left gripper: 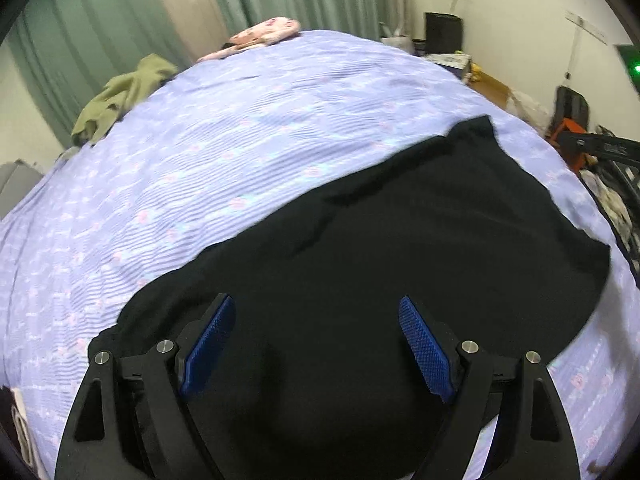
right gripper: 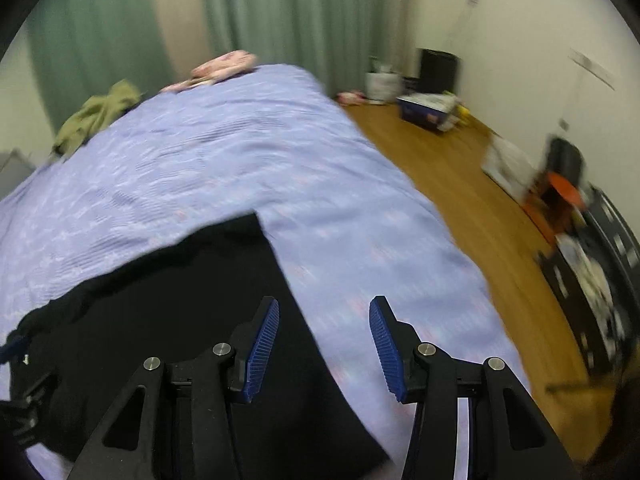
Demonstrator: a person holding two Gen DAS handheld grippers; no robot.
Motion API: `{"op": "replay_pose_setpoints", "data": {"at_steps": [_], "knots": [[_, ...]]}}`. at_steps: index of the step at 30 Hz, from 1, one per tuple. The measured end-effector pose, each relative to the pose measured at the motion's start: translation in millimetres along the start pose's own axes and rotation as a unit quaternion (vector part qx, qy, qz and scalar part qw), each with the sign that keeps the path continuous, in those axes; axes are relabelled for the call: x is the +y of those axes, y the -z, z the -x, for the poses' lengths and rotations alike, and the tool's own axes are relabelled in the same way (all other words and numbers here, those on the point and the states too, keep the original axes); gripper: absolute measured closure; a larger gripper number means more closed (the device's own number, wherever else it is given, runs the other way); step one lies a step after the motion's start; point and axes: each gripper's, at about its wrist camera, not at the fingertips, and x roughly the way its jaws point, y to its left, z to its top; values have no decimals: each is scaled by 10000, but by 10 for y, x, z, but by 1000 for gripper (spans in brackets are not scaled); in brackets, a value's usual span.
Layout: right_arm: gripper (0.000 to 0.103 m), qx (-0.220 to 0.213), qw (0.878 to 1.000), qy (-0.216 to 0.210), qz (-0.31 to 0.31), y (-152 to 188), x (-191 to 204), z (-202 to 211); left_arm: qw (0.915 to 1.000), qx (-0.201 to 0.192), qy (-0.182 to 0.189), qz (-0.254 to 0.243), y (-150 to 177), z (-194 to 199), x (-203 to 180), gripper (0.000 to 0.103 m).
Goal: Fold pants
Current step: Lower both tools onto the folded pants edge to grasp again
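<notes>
The black pants [left gripper: 400,248] lie spread flat on the lilac bedspread [left gripper: 200,168], running from near left to far right. My left gripper [left gripper: 316,308] is open and empty, held over the near part of the pants. In the right wrist view the pants [right gripper: 168,296] fill the lower left. My right gripper [right gripper: 324,312] is open and empty, above the pants' right edge, with the bedspread [right gripper: 248,152] between its blue pads.
An olive garment [left gripper: 120,96] and a pink patterned cloth [left gripper: 264,34] lie at the bed's far side. The bed's right edge drops to a wooden floor [right gripper: 472,200] with boxes [right gripper: 428,108], bags and a black rack [right gripper: 600,272]. Green curtains hang behind.
</notes>
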Motion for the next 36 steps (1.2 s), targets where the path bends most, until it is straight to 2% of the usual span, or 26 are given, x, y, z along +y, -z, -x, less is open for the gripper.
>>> {"op": "replay_pose_setpoints", "data": {"at_steps": [3,7,11,14,15,17,19,21,24,26,28,31,33,36], "knots": [[55,233,9984,-247,462,-257,270,-380,9995,107,-90,269,-56,-124,162,19],[55,493,9954,-238,790,-434,510,-748,9986,183,-121,480,-187,-338,324,19],[55,754,9933,-158,859,-494,609,-1031,9956,370,-259,817,-279,-618,606,19],[56,985,9894,635,852,-511,618,-1260,9896,722,-444,1166,-234,-860,813,19],[56,879,9885,907,829,-517,606,-1274,9879,792,-594,1194,-206,-926,858,19],[56,663,9838,1456,807,-520,630,-1240,9879,789,-642,1167,-155,-963,869,19],[55,411,9814,1634,915,-483,709,-1077,9884,722,-630,1176,-127,-939,884,19],[53,23,9798,1738,988,-426,807,-795,9891,433,-576,1287,-112,-755,931,19],[24,-513,9870,1220,908,-281,986,-188,9872,-23,-486,1519,-70,-401,1072,19],[23,-618,9898,907,910,-192,1111,60,9849,-301,-419,1652,32,-116,1297,17],[23,-590,9921,486,998,-71,1322,276,9835,-403,-459,1701,140,64,1550,16],[23,-406,9942,-56,996,114,1647,420,9827,-369,-308,1790,375,219,1984,17],[23,-318,9938,-212,1046,252,1913,448,9844,-275,-27,1738,544,249,2203,19],[23,-64,9911,-536,1217,458,2253,402,9834,-25,514,1743,688,136,2398,34]]}}
